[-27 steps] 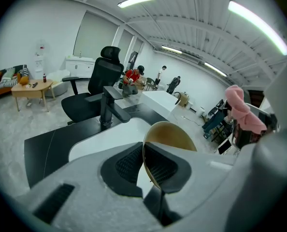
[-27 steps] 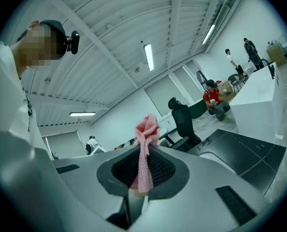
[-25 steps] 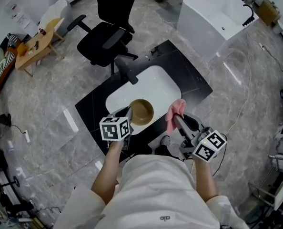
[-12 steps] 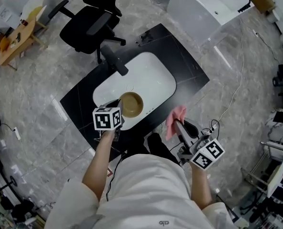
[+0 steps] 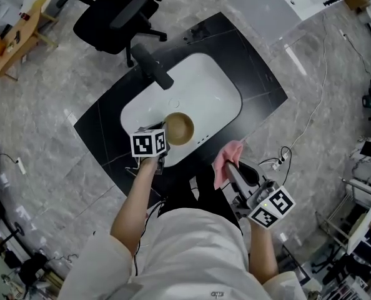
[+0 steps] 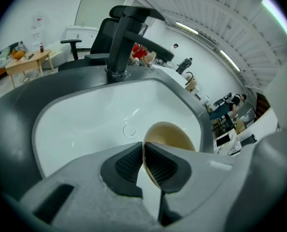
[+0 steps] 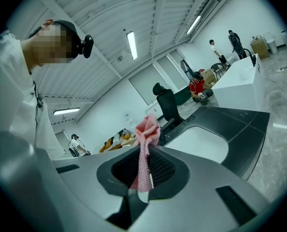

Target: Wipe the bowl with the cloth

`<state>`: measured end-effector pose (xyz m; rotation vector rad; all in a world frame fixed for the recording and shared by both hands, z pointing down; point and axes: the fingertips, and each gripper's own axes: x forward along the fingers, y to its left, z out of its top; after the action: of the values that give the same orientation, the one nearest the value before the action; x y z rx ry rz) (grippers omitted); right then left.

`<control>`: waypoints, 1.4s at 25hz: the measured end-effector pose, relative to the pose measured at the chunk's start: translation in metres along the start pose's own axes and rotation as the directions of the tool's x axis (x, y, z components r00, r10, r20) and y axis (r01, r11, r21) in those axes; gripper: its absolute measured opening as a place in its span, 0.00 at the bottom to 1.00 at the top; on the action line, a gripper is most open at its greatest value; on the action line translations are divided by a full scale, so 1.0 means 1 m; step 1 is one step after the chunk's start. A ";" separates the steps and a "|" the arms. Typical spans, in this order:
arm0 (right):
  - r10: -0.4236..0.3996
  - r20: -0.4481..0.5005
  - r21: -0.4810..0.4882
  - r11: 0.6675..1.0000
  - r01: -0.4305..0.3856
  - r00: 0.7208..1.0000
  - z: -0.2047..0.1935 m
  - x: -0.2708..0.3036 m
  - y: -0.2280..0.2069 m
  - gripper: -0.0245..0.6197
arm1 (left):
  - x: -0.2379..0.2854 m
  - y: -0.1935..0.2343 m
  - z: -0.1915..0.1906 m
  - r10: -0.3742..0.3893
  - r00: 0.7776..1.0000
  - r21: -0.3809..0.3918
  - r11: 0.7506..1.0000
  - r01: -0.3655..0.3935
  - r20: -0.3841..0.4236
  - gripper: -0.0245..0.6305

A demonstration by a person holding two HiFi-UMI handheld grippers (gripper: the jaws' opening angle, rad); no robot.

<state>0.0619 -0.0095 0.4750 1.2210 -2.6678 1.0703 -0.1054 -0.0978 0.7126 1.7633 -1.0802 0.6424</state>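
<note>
A tan bowl (image 5: 178, 128) hangs over the near part of the white sink (image 5: 204, 86), its rim pinched by my left gripper (image 5: 162, 144). In the left gripper view the bowl (image 6: 170, 135) stands on edge with its rim between the dark pads of the left gripper (image 6: 144, 162). My right gripper (image 5: 226, 166) is shut on a pink cloth (image 5: 224, 161), held off the counter's near right edge and apart from the bowl. In the right gripper view the cloth (image 7: 146, 146) sticks up bunched from the shut right gripper (image 7: 143, 170).
The sink sits in a black counter (image 5: 254, 74) with a black faucet (image 5: 152, 67) at its far left rim. A black office chair (image 5: 113, 11) stands beyond the counter. A white tub-like unit (image 5: 273, 2) is at the far right. Cables (image 5: 310, 124) run over the marble floor.
The left gripper has lifted the bowl slightly and kept it over the sink's near edge. The right gripper with the cloth has drawn back from the sink, off the counter's edge.
</note>
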 end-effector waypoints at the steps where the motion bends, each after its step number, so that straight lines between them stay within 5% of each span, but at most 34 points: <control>1: 0.000 -0.005 0.004 1.000 0.000 1.000 -0.003 0.003 -0.001 0.08 | 0.006 0.004 -0.002 -0.003 1.000 -0.033 0.999 0.003 -0.003 0.08; 15: -0.060 -0.034 0.067 0.996 0.062 0.998 -0.031 0.029 -0.023 0.08 | 0.080 0.045 -0.021 0.020 0.998 -0.193 0.981 -0.031 -0.061 0.08; 27: -0.063 -0.046 0.077 0.995 0.067 0.997 -0.036 0.037 -0.018 0.08 | 0.095 0.066 -0.025 -0.004 1.000 -0.344 0.939 -0.005 -0.026 0.08; 31: -0.061 -0.048 0.075 0.995 0.065 0.997 -0.038 0.036 -0.017 0.08 | 0.098 0.069 -0.030 0.009 0.999 -0.338 0.941 -0.022 -0.039 0.08; 35: -0.068 -0.048 0.075 0.995 0.071 0.997 -0.038 0.033 -0.014 0.08 | 0.100 0.065 -0.033 -0.006 0.999 -0.334 0.942 -0.012 -0.053 0.30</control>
<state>0.0390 -0.0152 0.5219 1.2756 -2.5533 1.1854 -0.1140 -0.1177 0.8342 1.4430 -1.0847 0.4725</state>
